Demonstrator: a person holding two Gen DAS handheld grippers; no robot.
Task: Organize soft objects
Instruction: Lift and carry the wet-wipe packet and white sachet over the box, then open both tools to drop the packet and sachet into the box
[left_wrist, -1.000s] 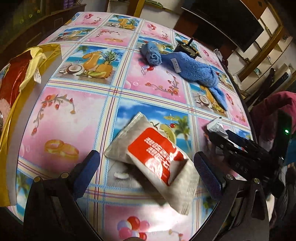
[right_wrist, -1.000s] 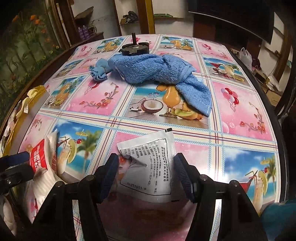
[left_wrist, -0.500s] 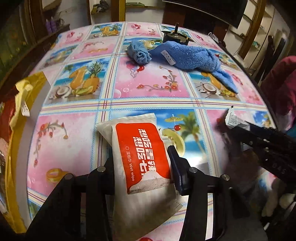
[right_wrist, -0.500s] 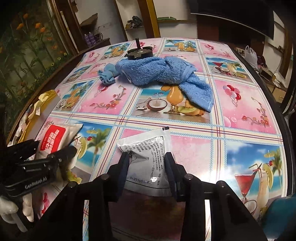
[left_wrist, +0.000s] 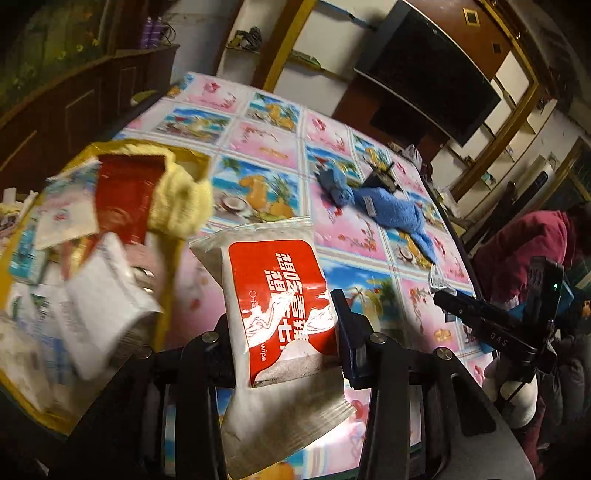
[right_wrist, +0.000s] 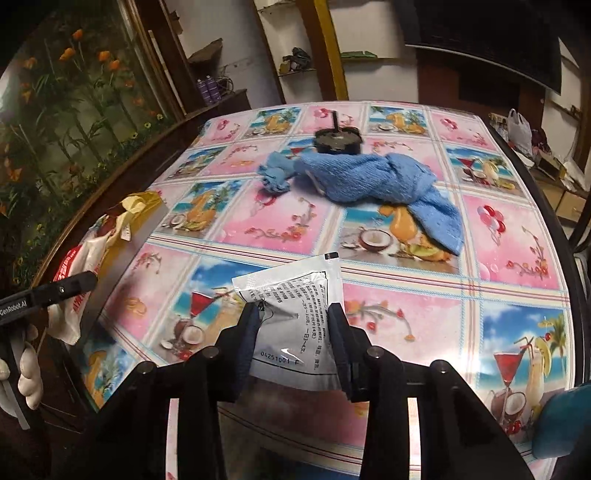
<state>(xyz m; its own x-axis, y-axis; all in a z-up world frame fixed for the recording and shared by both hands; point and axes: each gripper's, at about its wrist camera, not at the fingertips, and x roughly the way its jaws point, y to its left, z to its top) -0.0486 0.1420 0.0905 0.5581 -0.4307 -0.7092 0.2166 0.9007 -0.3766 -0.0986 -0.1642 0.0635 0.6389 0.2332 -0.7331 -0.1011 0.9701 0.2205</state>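
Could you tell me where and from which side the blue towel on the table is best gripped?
Probably the bunched middle of the blue towel, coming from above: it is the thickest fold, so the fingers can pinch it. The black device sits close behind, so come from the near side.

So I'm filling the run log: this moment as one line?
left gripper: closing on wet-wipe pack | right gripper: shut on sachet | blue towel: on table | yellow tray: partly filled
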